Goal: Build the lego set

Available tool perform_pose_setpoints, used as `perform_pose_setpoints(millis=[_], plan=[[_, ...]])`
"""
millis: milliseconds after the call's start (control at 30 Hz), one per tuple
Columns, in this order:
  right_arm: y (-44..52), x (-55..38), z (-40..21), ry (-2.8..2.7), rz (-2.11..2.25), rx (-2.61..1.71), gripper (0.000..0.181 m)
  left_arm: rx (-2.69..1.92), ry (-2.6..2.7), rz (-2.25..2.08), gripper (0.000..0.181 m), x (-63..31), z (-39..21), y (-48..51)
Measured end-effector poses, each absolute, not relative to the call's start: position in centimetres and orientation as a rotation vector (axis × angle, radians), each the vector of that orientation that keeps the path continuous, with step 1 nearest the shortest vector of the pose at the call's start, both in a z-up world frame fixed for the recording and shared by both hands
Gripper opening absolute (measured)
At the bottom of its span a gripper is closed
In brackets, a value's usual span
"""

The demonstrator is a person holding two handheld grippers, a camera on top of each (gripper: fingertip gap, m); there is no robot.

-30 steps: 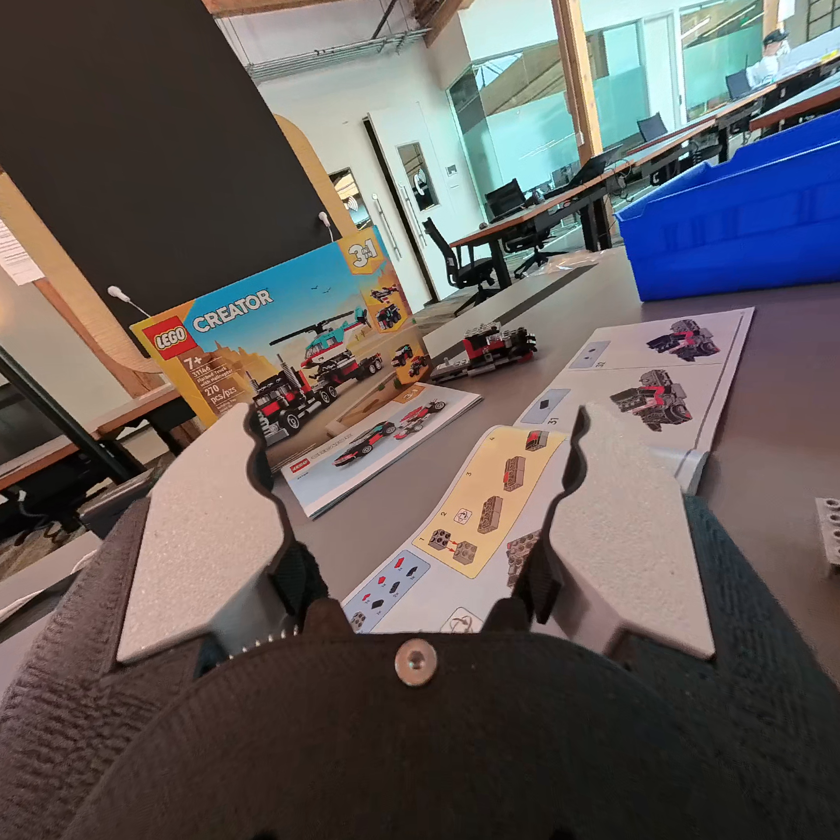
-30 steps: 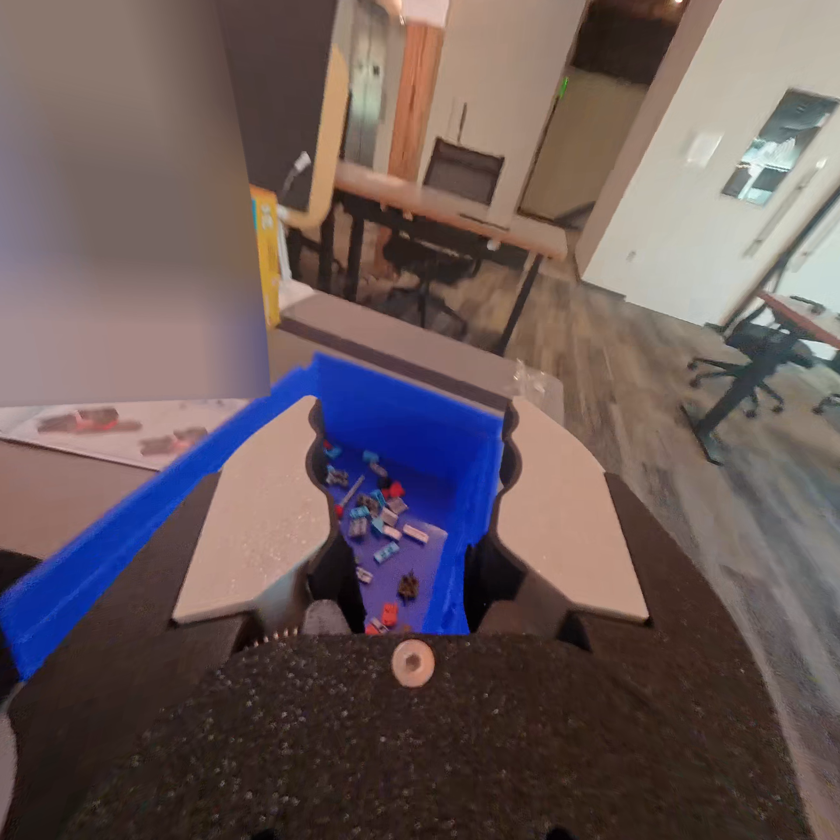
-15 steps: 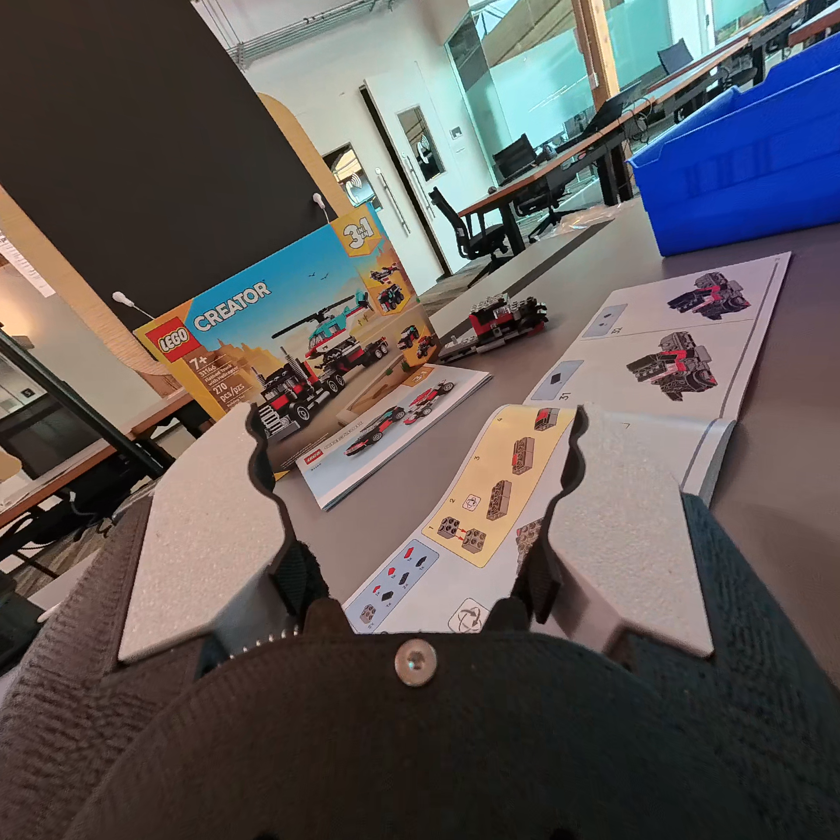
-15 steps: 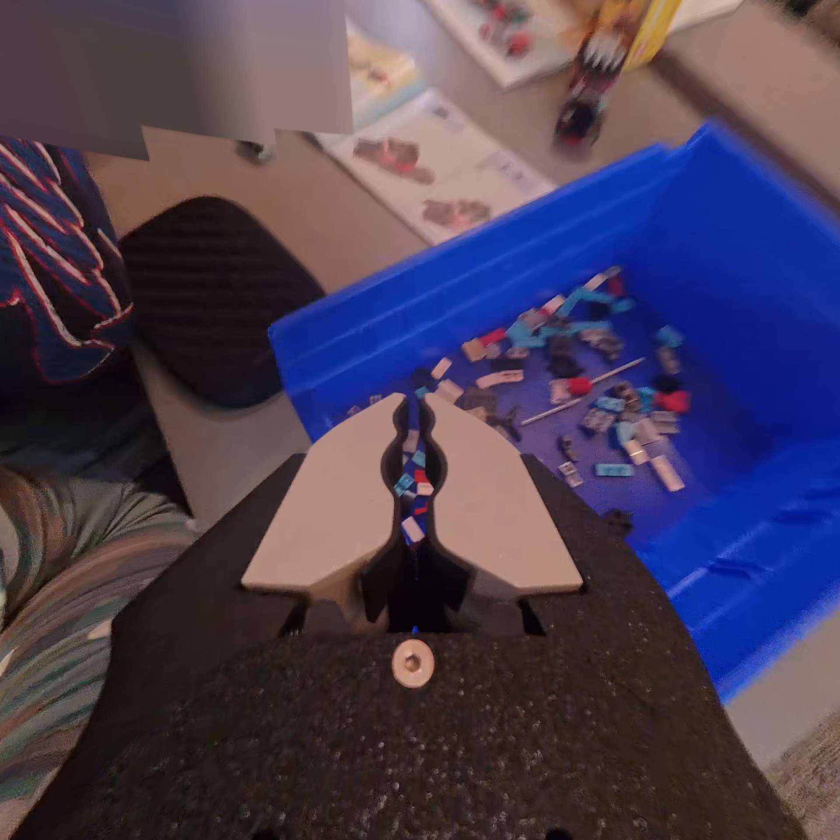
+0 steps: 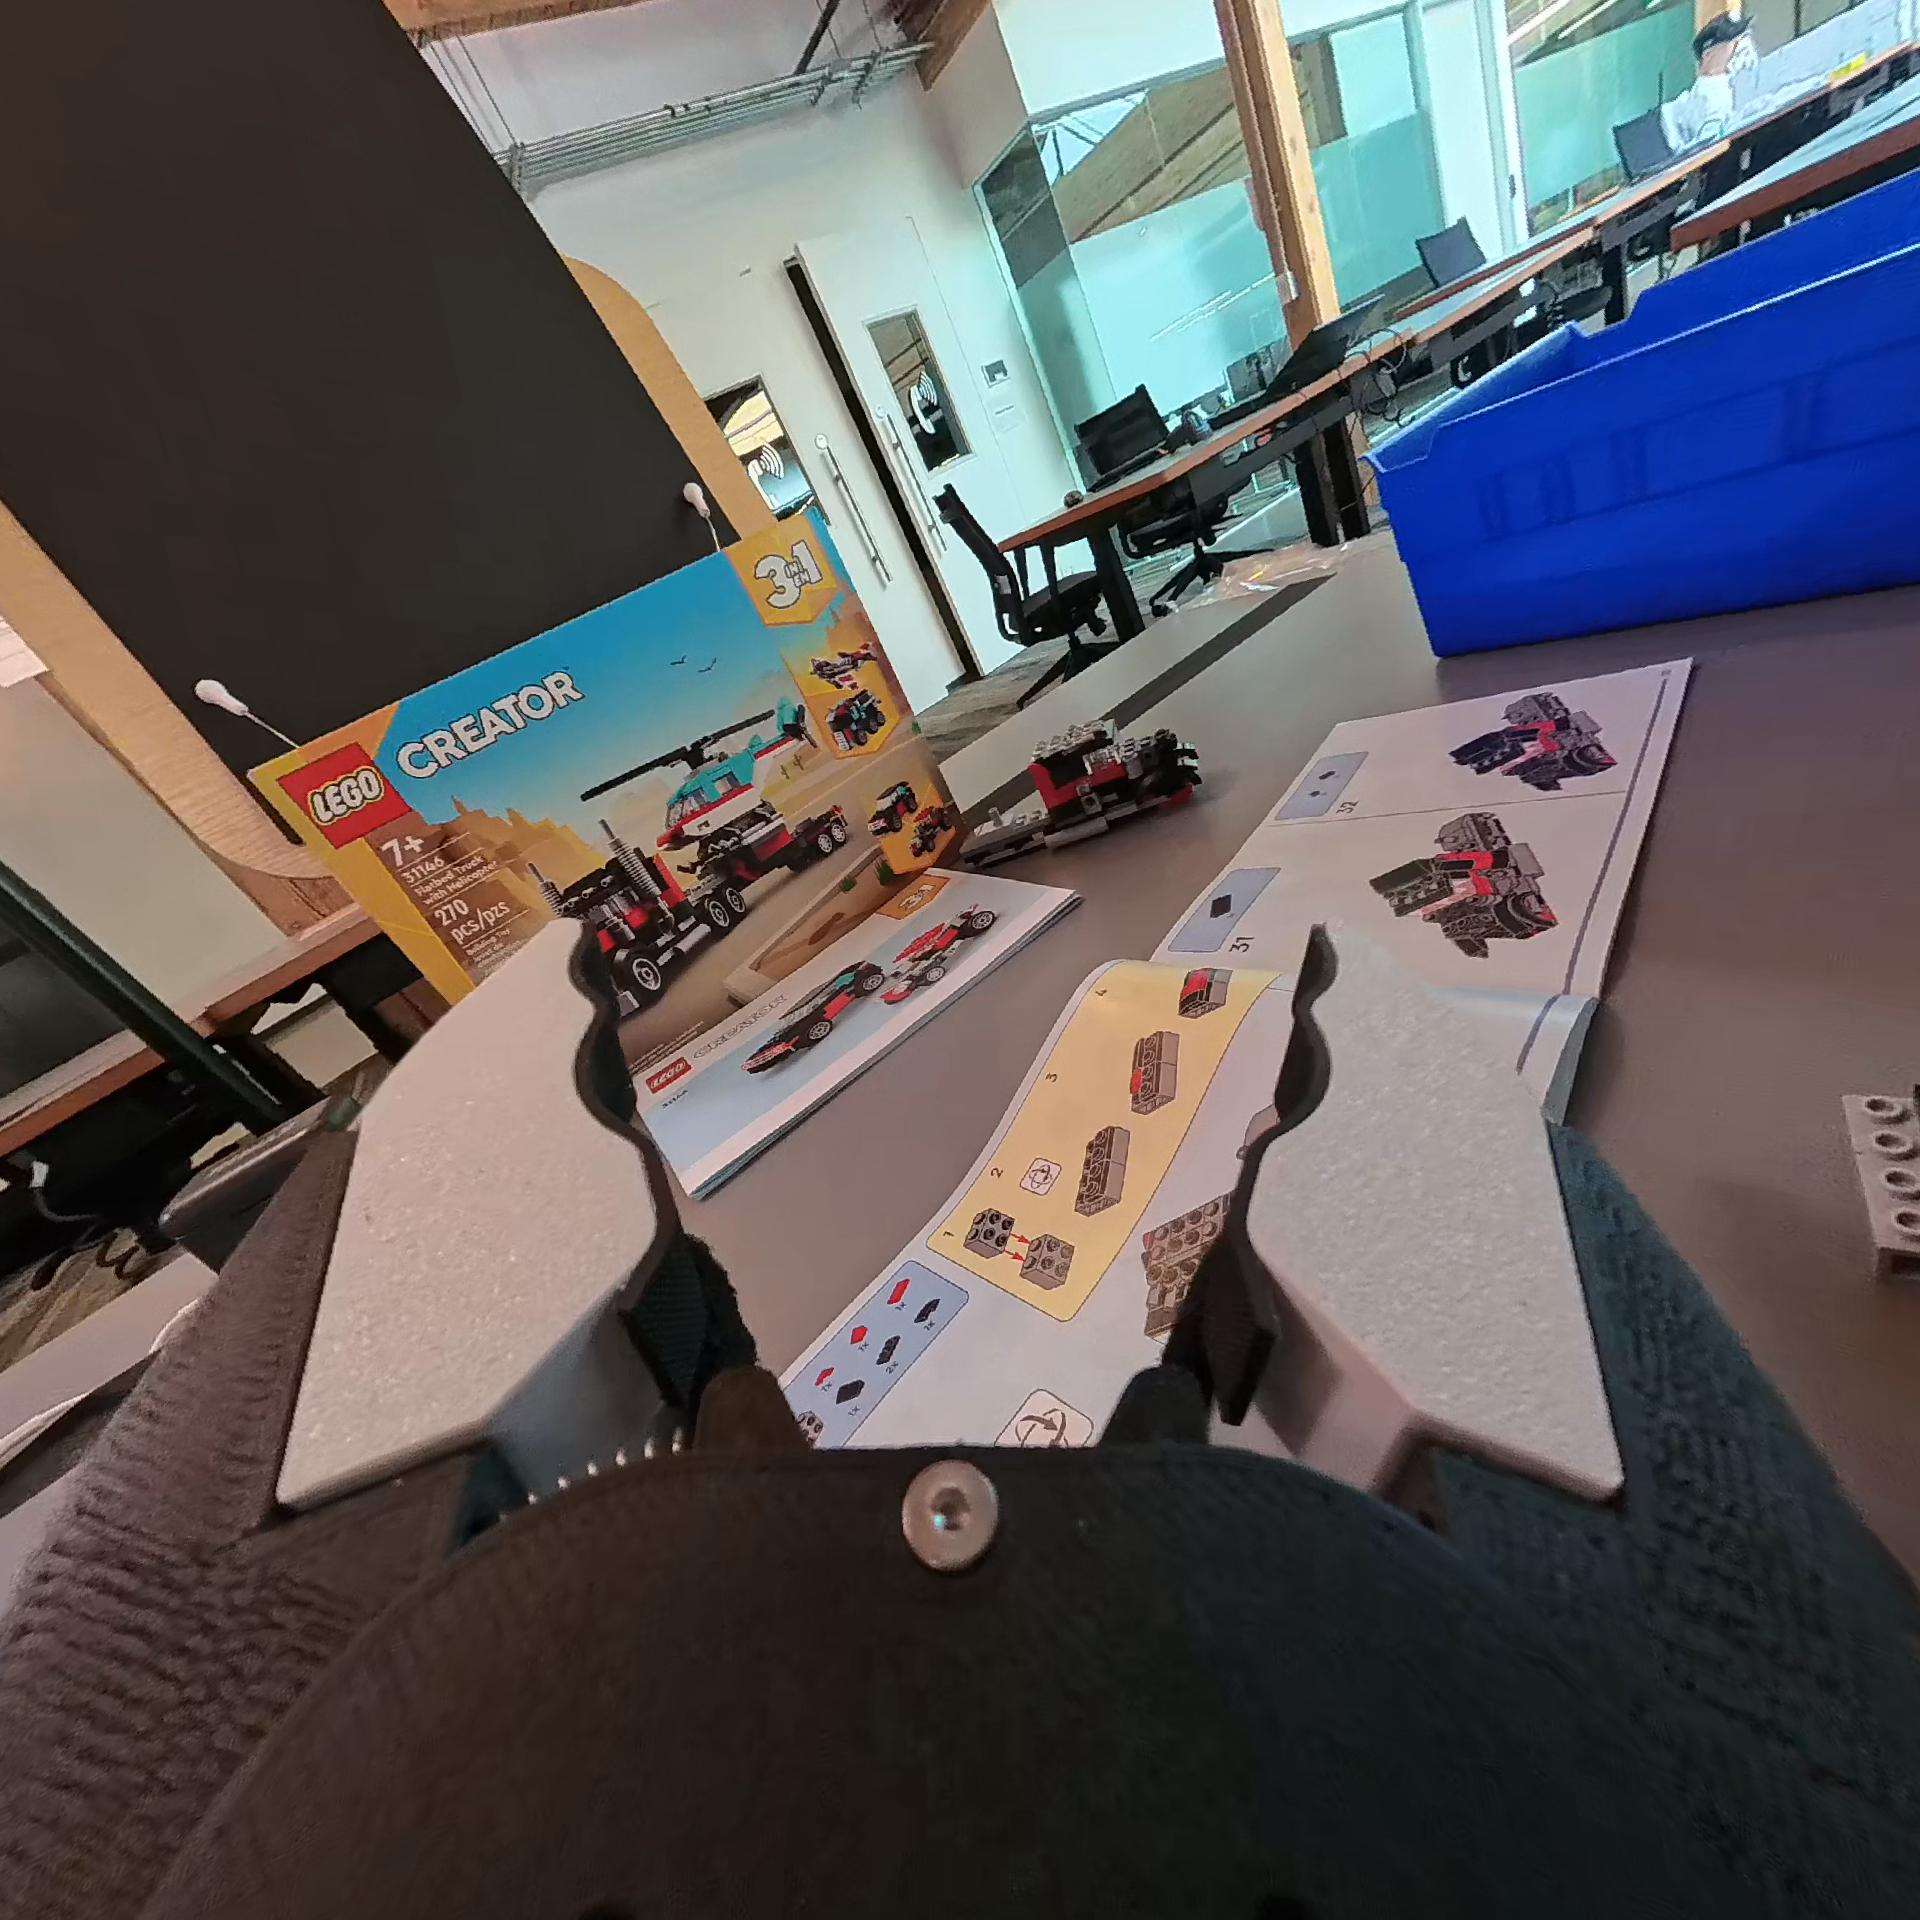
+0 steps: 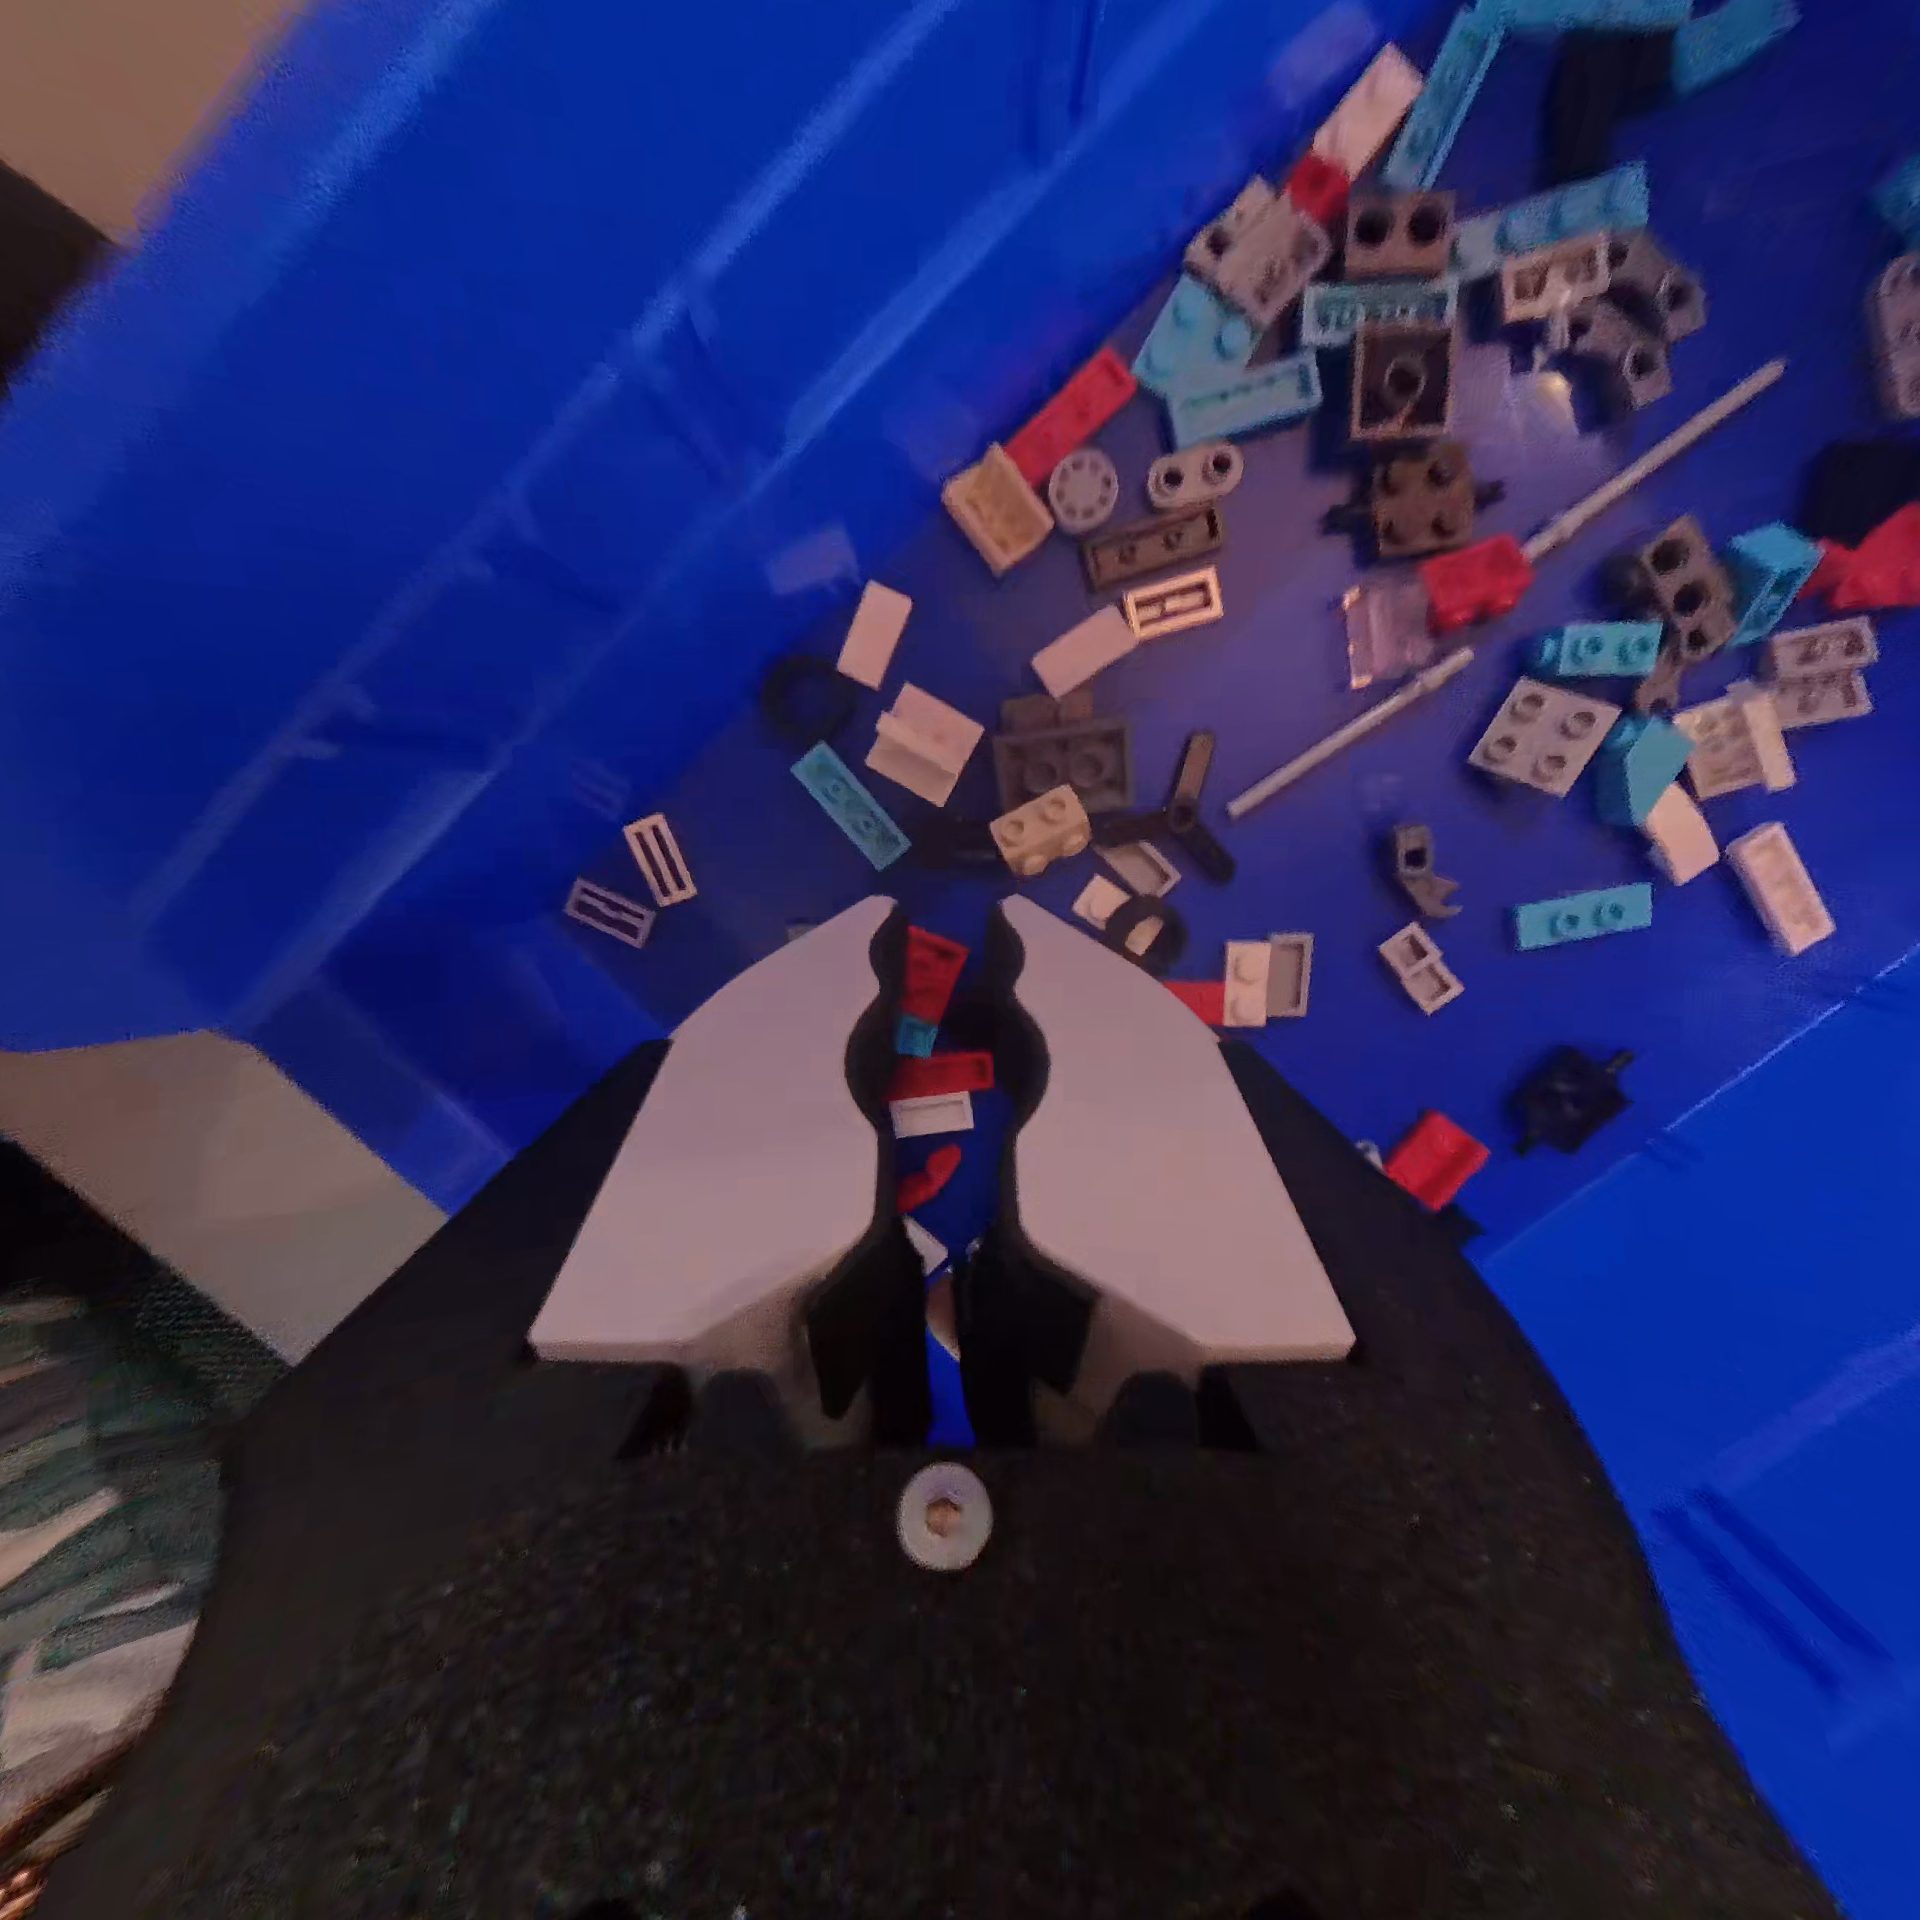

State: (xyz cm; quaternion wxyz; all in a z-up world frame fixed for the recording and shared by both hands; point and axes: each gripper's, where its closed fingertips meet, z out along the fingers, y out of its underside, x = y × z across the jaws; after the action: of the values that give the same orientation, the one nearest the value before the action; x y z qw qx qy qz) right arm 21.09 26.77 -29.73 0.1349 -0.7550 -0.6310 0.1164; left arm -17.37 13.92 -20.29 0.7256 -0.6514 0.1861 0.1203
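Observation:
My left gripper [image 5: 948,940] is open and empty, low over the open instruction booklet [image 5: 1455,831] on the grey table. Beyond it lie a part-built black and red truck model [image 5: 1091,779] and the set's box [image 5: 582,790], standing upright. My right gripper [image 6: 948,920] is inside the blue bin [image 6: 416,468], just above loose bricks [image 6: 1392,364]. Its jaws stand a narrow gap apart and hold nothing. A red piece [image 6: 930,966] on the bin floor shows through the gap.
A second booklet [image 5: 862,997] lies in front of the box. The blue bin also shows at the right of the left wrist view [image 5: 1662,499]. A grey studded brick [image 5: 1886,1184] lies at the right edge. A person's patterned clothing [image 6: 83,1455] is beside the bin. Left tips to right tips: about 40 cm.
My right gripper swung from facing the room to pointing down into the bin, narrowed its jaws and dropped close to the bricks. My left gripper only wobbled slightly.

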Motion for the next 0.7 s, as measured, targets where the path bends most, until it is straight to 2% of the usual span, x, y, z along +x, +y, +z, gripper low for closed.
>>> perform_pose_setpoints(millis=[300,700], plan=[[26.7,20.0,-30.0,-1.759,0.359,-2.145,0.024,-1.438,0.42,0.236,0.121,-17.1,-20.3,13.9],[27.7,19.6,-30.3,-1.712,0.408,-2.138,0.017,-1.473,0.5,0.255,0.121,-16.2,-21.1,14.1]])
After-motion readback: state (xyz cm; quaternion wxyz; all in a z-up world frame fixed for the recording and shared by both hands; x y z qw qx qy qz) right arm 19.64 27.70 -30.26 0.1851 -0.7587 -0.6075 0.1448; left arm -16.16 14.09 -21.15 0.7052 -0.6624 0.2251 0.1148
